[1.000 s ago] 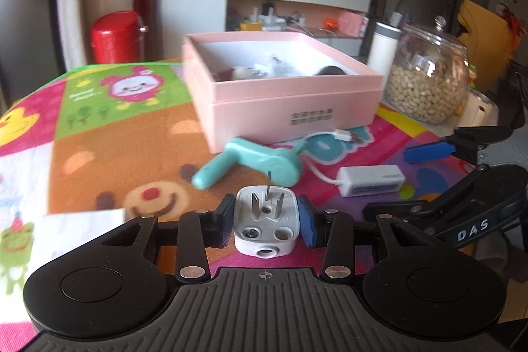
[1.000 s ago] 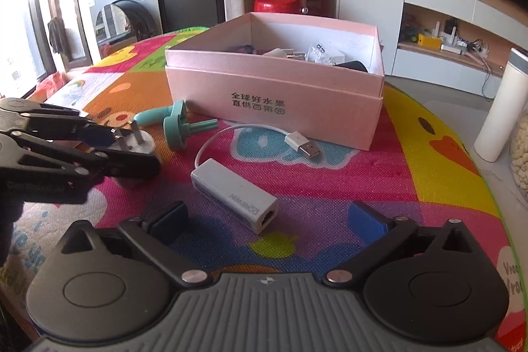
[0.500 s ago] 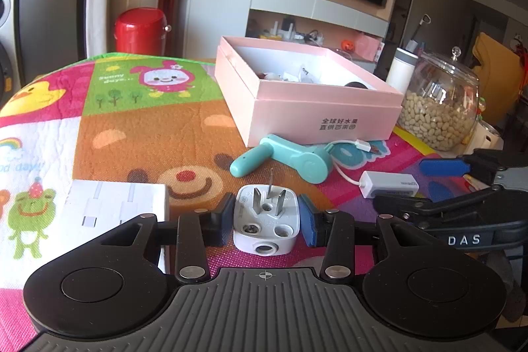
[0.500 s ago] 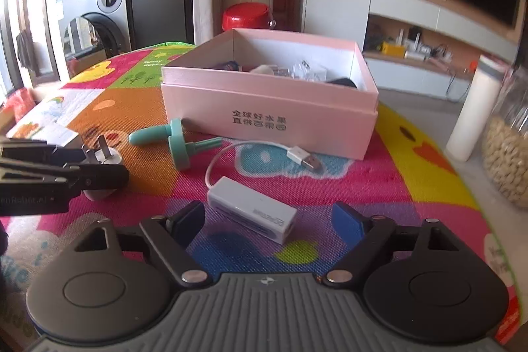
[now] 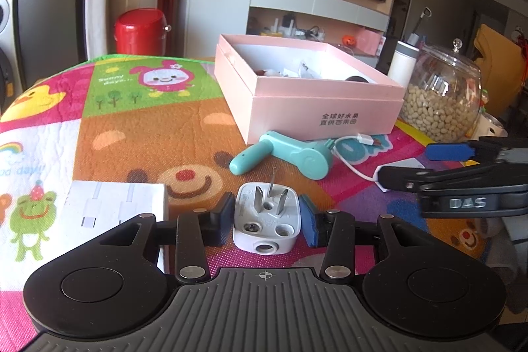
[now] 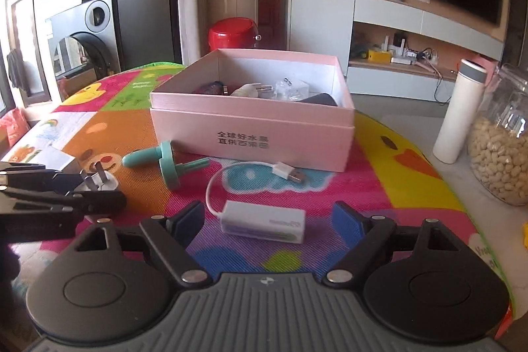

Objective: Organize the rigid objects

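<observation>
My left gripper [image 5: 266, 220] is shut on a white three-pin plug [image 5: 267, 220], prongs pointing forward, held just above the cartoon mat. From the right wrist view, that left gripper [image 6: 99, 192] and plug [image 6: 104, 183] are at the left. My right gripper [image 6: 269, 220] is open, with a white USB adapter [image 6: 264, 221] lying on the mat between its fingers, apart from both pads. Its cable ends in a plug [image 6: 290, 174]. A teal crank handle [image 5: 290, 154] lies before the open pink box [image 5: 326, 117], which holds several small items.
A flat white carton [image 5: 115, 207] lies at the near left. A glass jar of beans [image 6: 501, 154] and a white bottle [image 6: 462, 114] stand at the table's right edge. A red pot [image 5: 140, 30] stands beyond the far edge.
The right gripper's jaws have narrowed and it has turned, so the adapter now lies centred between its fingers. The left gripper has drawn back a little from the pink box, still holding the plug.
</observation>
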A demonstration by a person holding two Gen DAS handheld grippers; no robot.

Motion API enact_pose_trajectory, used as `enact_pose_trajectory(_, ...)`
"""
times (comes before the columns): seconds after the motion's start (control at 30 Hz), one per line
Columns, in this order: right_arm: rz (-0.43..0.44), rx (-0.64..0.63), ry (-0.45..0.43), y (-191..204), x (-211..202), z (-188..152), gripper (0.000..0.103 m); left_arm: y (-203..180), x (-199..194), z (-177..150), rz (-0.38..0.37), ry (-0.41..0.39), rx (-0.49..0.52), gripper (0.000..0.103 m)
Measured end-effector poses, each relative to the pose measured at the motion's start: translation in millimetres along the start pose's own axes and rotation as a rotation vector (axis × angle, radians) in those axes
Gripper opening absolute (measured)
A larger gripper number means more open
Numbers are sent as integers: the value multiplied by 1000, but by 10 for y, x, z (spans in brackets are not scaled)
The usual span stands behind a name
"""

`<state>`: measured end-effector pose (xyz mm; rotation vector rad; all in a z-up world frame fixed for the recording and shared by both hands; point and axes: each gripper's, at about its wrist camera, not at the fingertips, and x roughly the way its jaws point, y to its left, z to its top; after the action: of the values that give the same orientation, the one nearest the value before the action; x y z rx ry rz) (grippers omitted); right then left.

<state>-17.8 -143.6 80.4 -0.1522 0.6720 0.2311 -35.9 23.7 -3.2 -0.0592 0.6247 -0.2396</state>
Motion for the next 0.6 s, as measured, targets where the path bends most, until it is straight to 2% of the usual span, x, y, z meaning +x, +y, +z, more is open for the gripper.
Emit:
enact_pose_trajectory(0.07, -48, -18, 14, 61, 107, 0, 84, -9, 1, 0, 3, 2, 3, 46)
enact_pose_trajectory(0.1, -56, -15, 25, 65, 148, -5, 80, -16, 4, -1, 7, 3, 8, 46)
enact_pose_trajectory(0.13, -47, -4, 36, 47, 165, -5, 63, -31, 11, 0, 12, 4, 15, 46)
enact_pose_trajectory(0.23, -20, 7, 41, 24, 87, 2, 64, -57, 20, -1, 26, 8, 32, 46)
enact_pose_trajectory(0.4, 17, -22, -63, -27, -278, 28, 63, -127, 33, -8, 56, 15, 71, 45)
enact_pose_trajectory(0.6, 18, -43, -145, -153, -585, 111, 62, -190, 41, -10, 88, 17, 108, 45)
